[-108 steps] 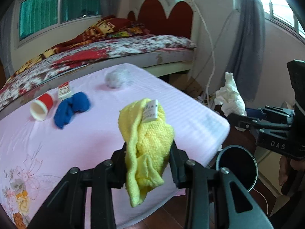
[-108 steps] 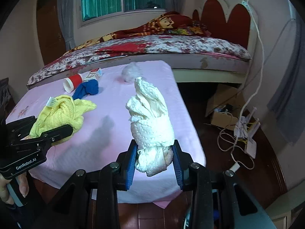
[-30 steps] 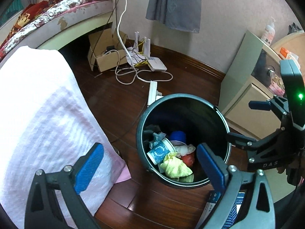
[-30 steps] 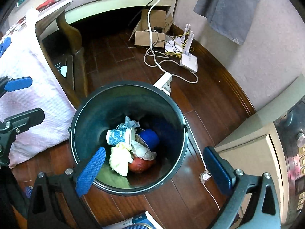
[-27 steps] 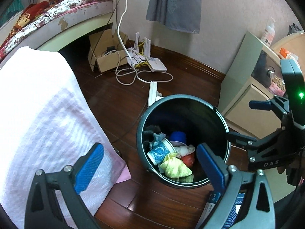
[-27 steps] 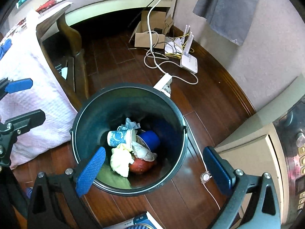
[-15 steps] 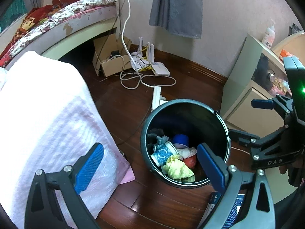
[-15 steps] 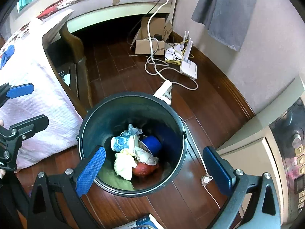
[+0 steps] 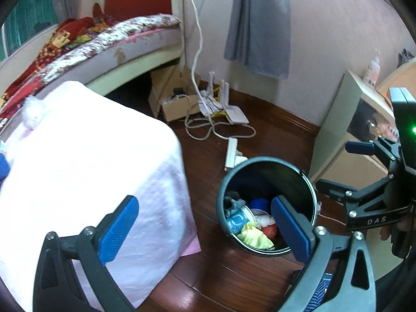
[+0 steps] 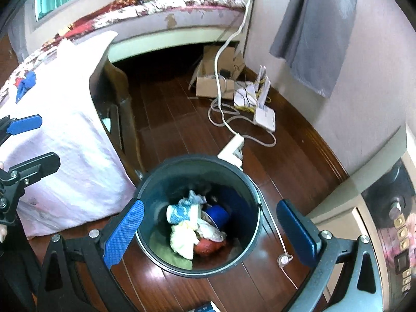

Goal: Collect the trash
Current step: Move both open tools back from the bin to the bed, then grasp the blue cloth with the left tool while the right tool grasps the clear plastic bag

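Observation:
A dark round trash bin [image 9: 309, 182] [image 10: 249, 182] stands on the wooden floor beside the pink-covered table [image 9: 78, 171] [image 10: 65, 130]. Inside lie a yellow cloth [image 9: 253, 236], a blue patterned paper cup [image 10: 179, 214], white crumpled tissue [image 10: 182, 241] and a blue item [image 10: 217, 214]. My left gripper [image 9: 205, 231] is open and empty, above the table corner and the bin. My right gripper [image 10: 210, 231] is open and empty above the bin; it also shows in the left wrist view [image 9: 348, 169]. A blue cloth [image 10: 24, 84] and a grey-white wad [image 9: 32, 111] lie on the table.
A bed [image 9: 109, 41] stands behind the table. A cardboard box [image 10: 215, 83], cables, a white router [image 10: 265, 117] and a power strip [image 9: 231, 153] lie on the floor by the wall. A cabinet [image 9: 345, 135] stands right of the bin.
Both grippers let go of the yellow cloth and the white tissue, which now lie in the bin. In the last second both grippers have risen and tilted up, showing more of the table and bed.

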